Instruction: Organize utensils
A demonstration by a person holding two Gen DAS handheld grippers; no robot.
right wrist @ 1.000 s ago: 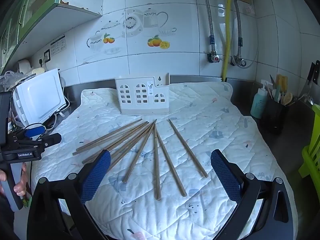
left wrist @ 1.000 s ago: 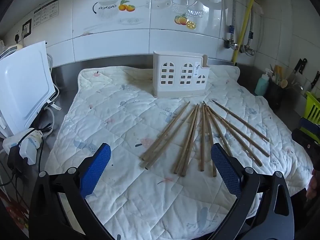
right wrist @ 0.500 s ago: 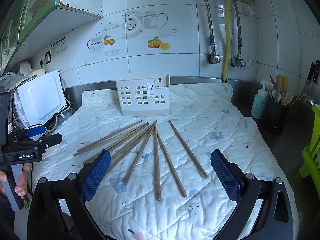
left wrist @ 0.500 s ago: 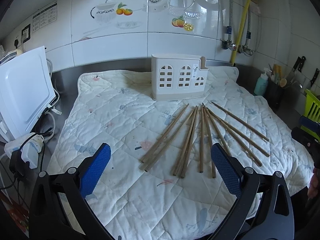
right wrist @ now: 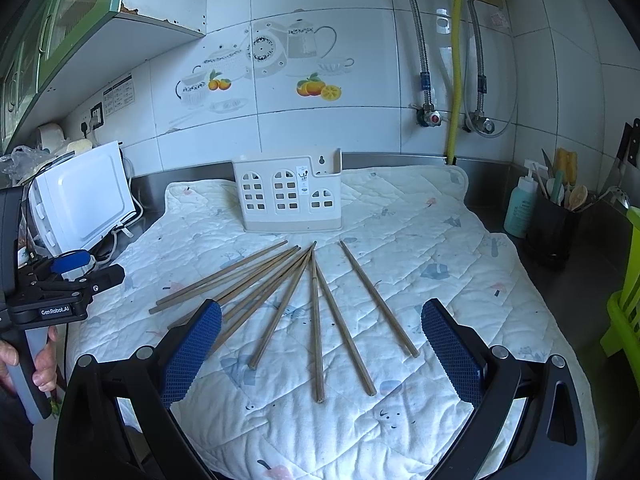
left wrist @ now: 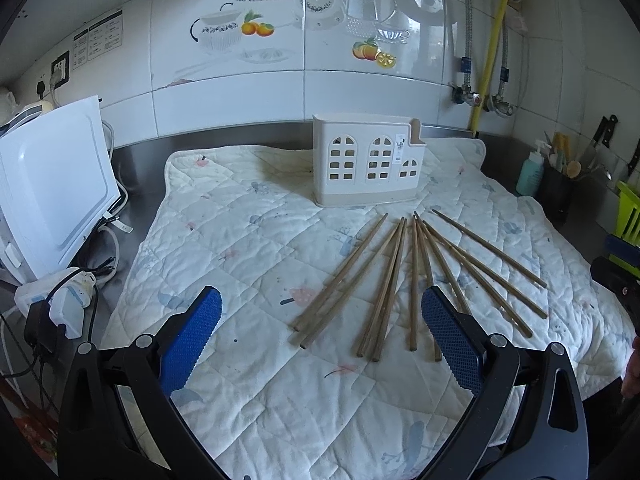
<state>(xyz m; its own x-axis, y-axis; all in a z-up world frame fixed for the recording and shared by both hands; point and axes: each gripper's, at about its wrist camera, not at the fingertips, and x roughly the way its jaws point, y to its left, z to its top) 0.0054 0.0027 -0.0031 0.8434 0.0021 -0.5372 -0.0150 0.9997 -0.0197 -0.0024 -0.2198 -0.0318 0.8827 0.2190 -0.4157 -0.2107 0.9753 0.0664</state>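
Several wooden chopsticks [left wrist: 400, 280] lie fanned out on a white quilted cloth [left wrist: 248, 240]; they also show in the right wrist view [right wrist: 288, 300]. A white house-shaped utensil holder [left wrist: 366, 162] stands upright behind them, also seen in the right wrist view [right wrist: 290, 196]. My left gripper [left wrist: 320, 334] is open and empty, above the near ends of the chopsticks. My right gripper [right wrist: 320, 354] is open and empty, near the chopsticks' front ends. The left gripper also shows at the left edge of the right wrist view [right wrist: 84, 274].
A white appliance [left wrist: 48, 184] with cables and plugs [left wrist: 60, 300] stands at the left. A teal bottle [right wrist: 520, 210], a black utensil pot [right wrist: 554, 228] and a green rack [right wrist: 628, 292] stand at the right. Tiled wall with pipes [right wrist: 456, 60] behind.
The left wrist view has tilted up slightly, so the holder and chopsticks sit a little lower in it. The right gripper has barely moved. Both grippers stay open.
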